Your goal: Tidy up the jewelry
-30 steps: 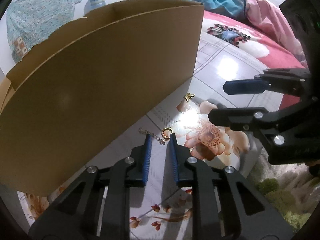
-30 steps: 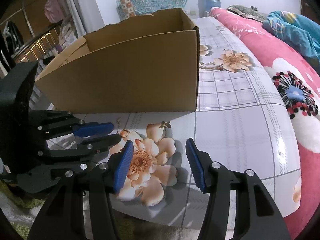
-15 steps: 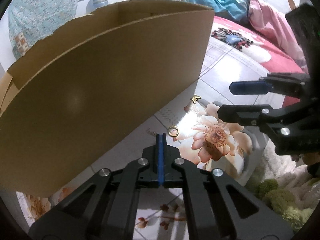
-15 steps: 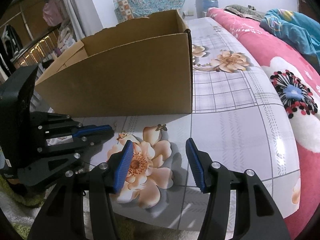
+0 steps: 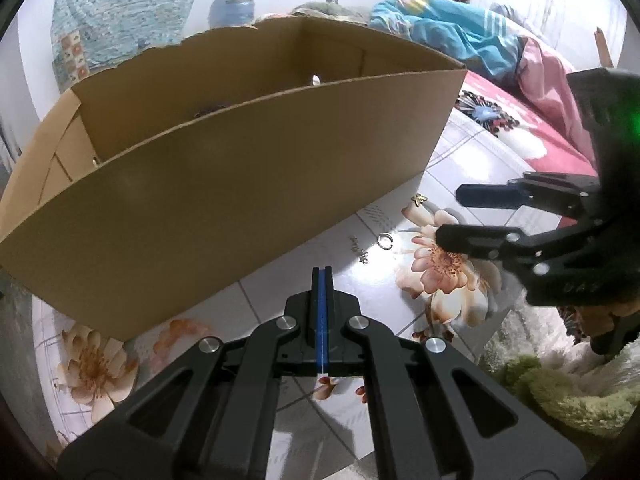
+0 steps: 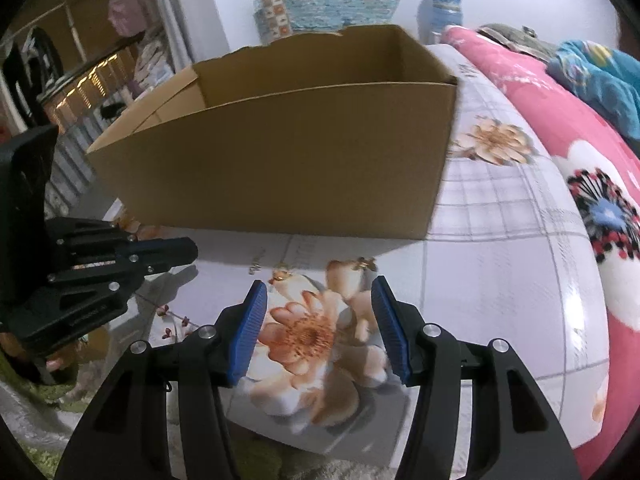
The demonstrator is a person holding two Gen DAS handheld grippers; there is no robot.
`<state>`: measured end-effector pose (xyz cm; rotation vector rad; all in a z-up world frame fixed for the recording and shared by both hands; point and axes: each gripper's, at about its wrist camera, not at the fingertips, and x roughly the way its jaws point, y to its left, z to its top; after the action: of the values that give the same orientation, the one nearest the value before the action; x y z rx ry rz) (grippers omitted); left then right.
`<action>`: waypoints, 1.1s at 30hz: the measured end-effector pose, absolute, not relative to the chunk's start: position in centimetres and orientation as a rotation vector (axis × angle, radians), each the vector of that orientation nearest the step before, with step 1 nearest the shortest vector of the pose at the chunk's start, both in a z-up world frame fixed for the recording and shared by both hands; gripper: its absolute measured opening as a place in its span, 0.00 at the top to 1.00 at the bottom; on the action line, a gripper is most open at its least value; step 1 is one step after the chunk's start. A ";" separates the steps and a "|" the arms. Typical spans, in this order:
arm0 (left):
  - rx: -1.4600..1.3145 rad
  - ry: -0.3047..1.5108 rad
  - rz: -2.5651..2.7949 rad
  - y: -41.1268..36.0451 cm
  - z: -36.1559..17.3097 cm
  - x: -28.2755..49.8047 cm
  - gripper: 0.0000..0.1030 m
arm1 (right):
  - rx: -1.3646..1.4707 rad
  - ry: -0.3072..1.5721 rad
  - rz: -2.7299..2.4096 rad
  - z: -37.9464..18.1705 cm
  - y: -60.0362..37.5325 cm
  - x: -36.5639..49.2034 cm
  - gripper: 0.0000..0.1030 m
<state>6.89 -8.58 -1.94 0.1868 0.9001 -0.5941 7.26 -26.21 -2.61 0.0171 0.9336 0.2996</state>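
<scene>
Because the cardboard box [image 5: 240, 184] stood tall and open-topped at the back of the flowered table [image 5: 280, 300], anything carried to it would have had to clear its near wall, and a low carry could have knocked a piece against the cardboard and dropped it outside. In front of that wall the left gripper [image 5: 322, 280] had its blue pads pressed flat together, with nothing visible between them; I could not tell whether something thin was pinched there, so it may well have been gripping nothing. Off the box's right corner, the right gripper [image 6: 318, 320] had its jaws spread and closing, with only the printed flower of the cloth between them. Closing there would have caught no jewelry, and it could have dragged the cloth. 3 small pieces lay on the table in front of the box's near wall. The short chain [image 5: 359, 247] lay just ahead and right of the left gripper's tips, apart from them. The gold ring [image 5: 385, 240] lay just beside the chain, toward the box's right corner. The small gold charm [image 5: 419, 199] lay nearest that corner, ahead of the right gripper's open jaws. All were tiny and flat, so pads could have slid over them.
</scene>
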 end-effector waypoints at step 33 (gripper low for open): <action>0.296 0.876 -0.651 -12.9 -3.6 8.0 1.00 | 0.035 0.932 0.277 -2.5 -27.2 7.3 0.53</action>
<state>8.02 -12.90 -3.64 0.2962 0.8761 -0.6509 7.26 -27.16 -2.50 0.0350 0.9317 0.2770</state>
